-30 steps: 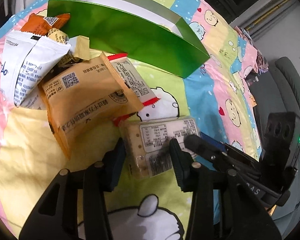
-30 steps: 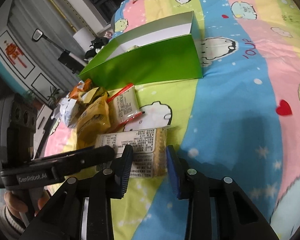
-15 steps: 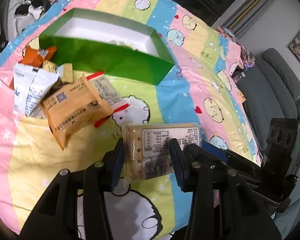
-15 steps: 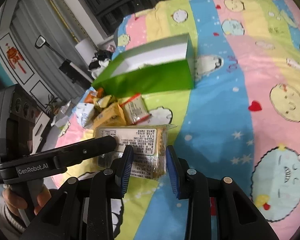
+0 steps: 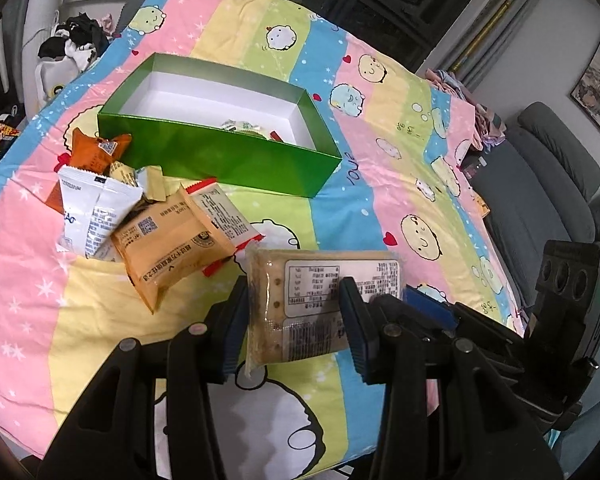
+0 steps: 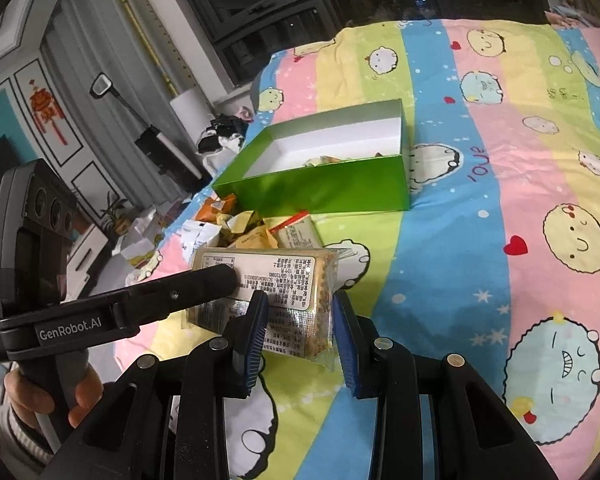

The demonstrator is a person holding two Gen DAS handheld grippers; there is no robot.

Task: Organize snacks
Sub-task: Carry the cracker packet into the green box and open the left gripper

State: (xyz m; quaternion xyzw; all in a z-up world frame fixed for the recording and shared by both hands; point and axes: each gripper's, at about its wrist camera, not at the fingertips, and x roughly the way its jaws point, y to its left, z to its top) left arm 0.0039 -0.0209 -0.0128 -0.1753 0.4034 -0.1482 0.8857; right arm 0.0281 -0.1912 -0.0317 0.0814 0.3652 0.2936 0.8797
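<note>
above the cartoon bedspread (image 5: 380, 92) we carry the cracker pack (image 5: 320, 300), both the left gripper (image 5: 296, 320) and right gripper (image 6: 296, 332) clamped on it; next we judge it must travel forward over the snack pile (image 5: 140, 208) into the green box (image 5: 236, 156)

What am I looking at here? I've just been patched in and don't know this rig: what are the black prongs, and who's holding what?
No robot arm: a person holds one handheld two-finger tool in each hand, each with a fisheye camera looking along its fingers. The left view shows the left tool gripping one end of a clear cracker pack; the right view shows the right tool gripping the other end. Both carry it above a cartoon bedspread. Behind lie a green box with a few snacks inside and a loose pile of snack packets.
</note>
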